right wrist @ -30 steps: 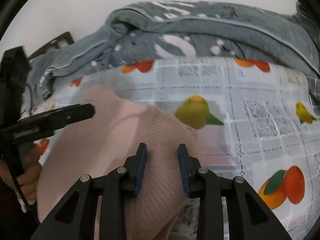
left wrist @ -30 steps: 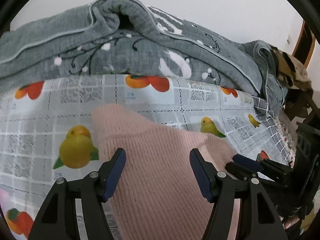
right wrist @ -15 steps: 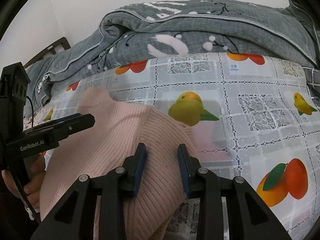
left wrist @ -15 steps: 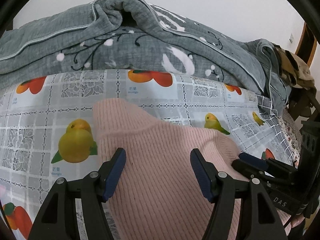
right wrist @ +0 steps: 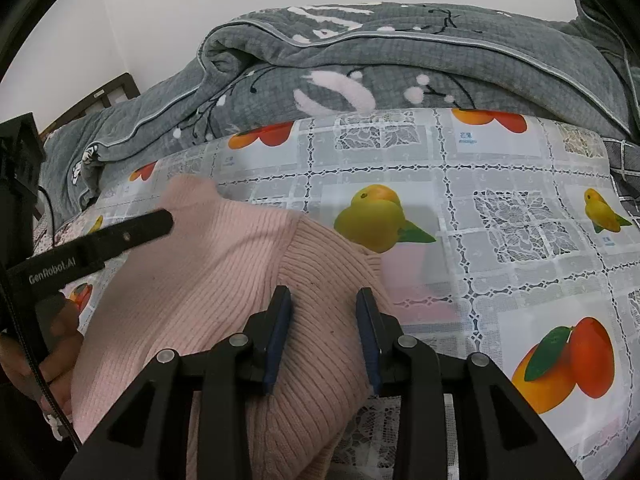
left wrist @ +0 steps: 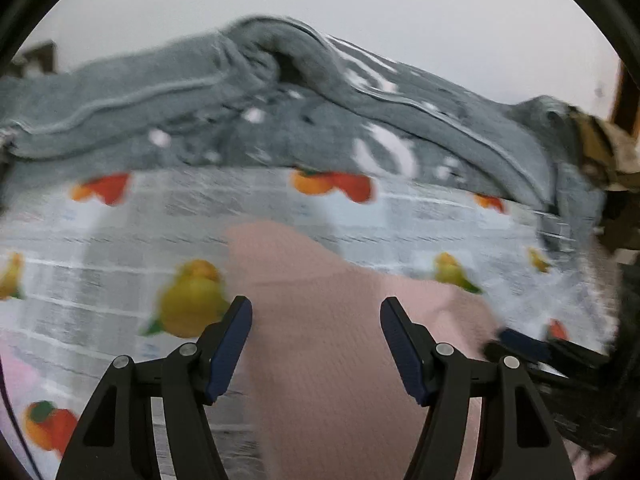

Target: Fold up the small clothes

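My right claw straddles, jaws parted, the ribbed hem of a soft, light pink sweater on the fruit-print cloth, my wide-open left claw at nine o'clock; double-layered edges should grip best.

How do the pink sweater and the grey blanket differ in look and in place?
The pink sweater is plain with a ribbed knit; the grey blanket has white and black flower marks and a pale piped edge. The sweater lies low and near on the fruit-print cloth, between the fingers of both grippers; the blanket is heaped high at the far side, away from the grippers. Both are soft, rumpled textiles and neither is neatly folded.
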{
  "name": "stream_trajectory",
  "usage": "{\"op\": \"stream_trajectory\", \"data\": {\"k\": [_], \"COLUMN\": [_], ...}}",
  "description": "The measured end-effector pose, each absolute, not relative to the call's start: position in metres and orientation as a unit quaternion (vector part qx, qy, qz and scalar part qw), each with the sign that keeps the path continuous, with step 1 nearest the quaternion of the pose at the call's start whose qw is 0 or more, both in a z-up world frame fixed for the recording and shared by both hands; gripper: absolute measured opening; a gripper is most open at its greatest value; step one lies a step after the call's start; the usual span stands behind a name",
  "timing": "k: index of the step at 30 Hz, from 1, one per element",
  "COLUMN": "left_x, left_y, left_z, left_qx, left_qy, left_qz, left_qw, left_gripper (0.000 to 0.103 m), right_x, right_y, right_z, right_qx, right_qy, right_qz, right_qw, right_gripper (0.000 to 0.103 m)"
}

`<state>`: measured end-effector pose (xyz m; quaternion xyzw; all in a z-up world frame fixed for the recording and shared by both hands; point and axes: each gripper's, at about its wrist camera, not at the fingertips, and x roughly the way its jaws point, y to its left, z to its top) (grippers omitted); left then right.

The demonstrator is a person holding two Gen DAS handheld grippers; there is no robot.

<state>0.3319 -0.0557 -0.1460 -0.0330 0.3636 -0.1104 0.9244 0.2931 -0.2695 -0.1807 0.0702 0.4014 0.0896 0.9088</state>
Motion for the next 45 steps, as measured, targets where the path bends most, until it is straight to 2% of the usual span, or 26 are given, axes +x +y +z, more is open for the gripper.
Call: {"op": "stream_trajectory", "data": {"k": [11,14,45], "left_x": [0.348,0.347,0.348], "left_y": [-0.054,-0.055,-0.05], "left_z": [-0.17,-0.171,-0.171], "left_qx": [-0.016,-0.013,-0.027], "left_qy": [0.418,0.422,0.424], "left_qz": [-0.1,-0.099,-0.098], "left_qw": [0.903,0.901,0.9], "left_gripper": [0.065,0.065,0.066], "right_x": [0.293,0.294,0.294], "right_y": [-0.271,-0.276,-0.279], "right_z": [-0.181,-0.182,-0.184], "right_qx": [0.074,0.081,0.089], "right_qy": [0.402,0.405,0.404], "right_qz": [0.084,0.069,0.069], "right_qw": [0.909,0.908,0.908], "right_gripper": [0.036,0.043,0.044]}}
